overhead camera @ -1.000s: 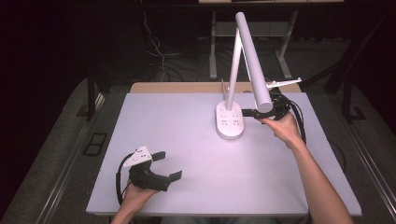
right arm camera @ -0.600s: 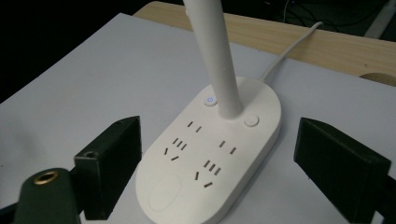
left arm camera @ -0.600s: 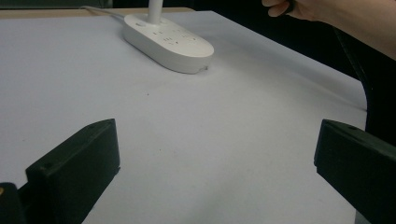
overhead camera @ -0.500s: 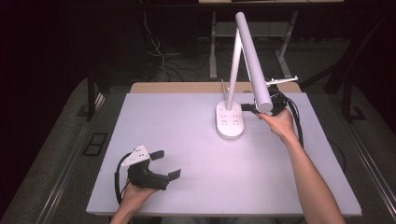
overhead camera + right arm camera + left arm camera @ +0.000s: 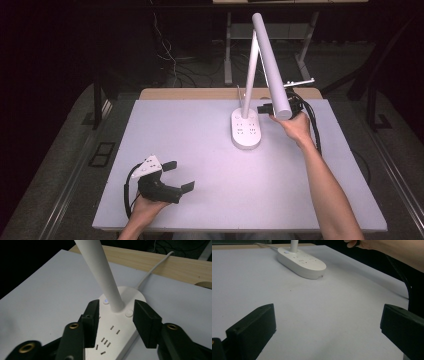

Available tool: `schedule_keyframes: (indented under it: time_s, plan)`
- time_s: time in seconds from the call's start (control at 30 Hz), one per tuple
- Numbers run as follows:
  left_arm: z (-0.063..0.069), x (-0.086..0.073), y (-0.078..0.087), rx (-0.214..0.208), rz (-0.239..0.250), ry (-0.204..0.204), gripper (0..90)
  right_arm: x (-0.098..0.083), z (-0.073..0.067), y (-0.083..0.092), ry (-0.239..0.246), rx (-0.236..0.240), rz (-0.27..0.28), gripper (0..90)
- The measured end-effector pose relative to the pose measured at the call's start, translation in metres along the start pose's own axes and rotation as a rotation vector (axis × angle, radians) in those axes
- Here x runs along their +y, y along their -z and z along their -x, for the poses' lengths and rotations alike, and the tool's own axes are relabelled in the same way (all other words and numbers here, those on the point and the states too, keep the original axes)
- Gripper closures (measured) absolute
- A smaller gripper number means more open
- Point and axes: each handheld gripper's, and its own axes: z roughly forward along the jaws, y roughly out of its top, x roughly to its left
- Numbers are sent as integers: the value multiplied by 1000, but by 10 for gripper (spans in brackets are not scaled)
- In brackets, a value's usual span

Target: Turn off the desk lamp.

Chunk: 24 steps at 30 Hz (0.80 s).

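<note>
A white desk lamp stands at the back right of the table, its oval base [image 5: 246,132] carrying several sockets. Its stem [image 5: 250,75] rises to a long bar head [image 5: 270,65] that slopes down toward the person. My right gripper [image 5: 264,108] hovers just right of the stem, partly behind the bar's end. In the right gripper view it [image 5: 117,315] is open, one jaw on each side of the stem [image 5: 105,277], not touching it. A small button [image 5: 106,300] glows blue. My left gripper [image 5: 179,175] rests open at the front left, nothing between its jaws [image 5: 327,332].
A white cord [image 5: 150,272] runs from the lamp base back over a wooden strip [image 5: 200,93] along the table's far edge. The person's right forearm [image 5: 325,185] crosses the right half of the white tabletop [image 5: 200,140]. Dark floor and cables surround the table.
My right gripper has moved a little farther back and left, closer to the lamp stem. The left gripper has stayed where it was.
</note>
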Motion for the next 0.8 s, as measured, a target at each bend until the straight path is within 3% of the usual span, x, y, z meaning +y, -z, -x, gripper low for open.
schedule_keyframes:
  time_s: [0.17,0.37,0.8]
  plan:
    - [0,0,-1,-3,-2,-2,0,0,9,-9,-25,8,-15,756]
    - [-1,0,-2,-8,-4,0,0,0,14,-18,-48,-16,-18,892]
    - [-1,1,-4,-14,-9,-1,0,-5,17,-35,-97,-51,11,900]
